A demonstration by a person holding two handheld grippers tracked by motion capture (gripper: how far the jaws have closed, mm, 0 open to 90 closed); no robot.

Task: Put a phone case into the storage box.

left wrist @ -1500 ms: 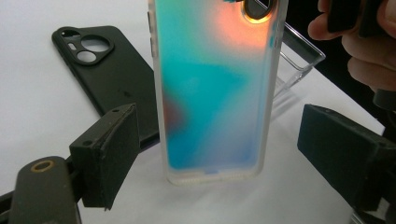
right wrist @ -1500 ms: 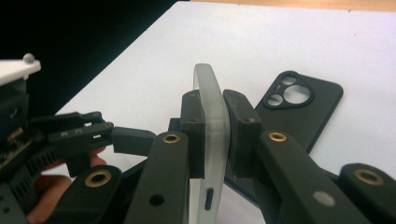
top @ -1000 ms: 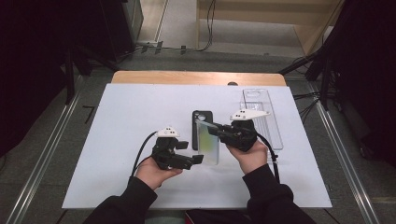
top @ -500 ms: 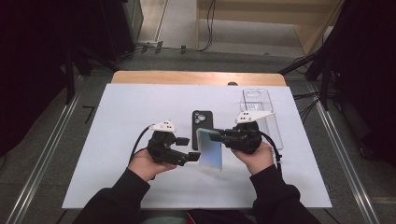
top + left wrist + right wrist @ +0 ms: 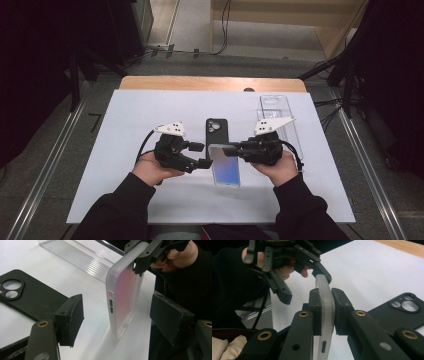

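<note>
Grippers: two hand-held black tools meet over the middle of the table. The right gripper [image 5: 239, 150] is clamped on the top edge of a frosted phone case; the left gripper [image 5: 201, 155] has its jaws spread wide, gripping nothing.

Table: a white board [image 5: 125, 120] on a wooden top, with both sleeves coming in from the near edge.

Clear tray: a ribbed transparent tray [image 5: 280, 112] lies at the far right, behind the right hand.

Black case: a dark phone case [image 5: 216, 131] with camera cut-outs lies flat, just beyond the grippers.

Frosted case: the translucent phone case [image 5: 123, 293], tinted pink to blue, stands on edge, its lower end touching or nearly touching the board.

Change: a second ago the frosted case lay over the black one; since then it has been lifted clear and drawn nearer the person, and the left gripper has closed in beside it.

Meaning: probably a handover or a two-handed hold is being set up.

Position: in the left gripper view the frosted case sits between the open jaws, touching neither.
</note>
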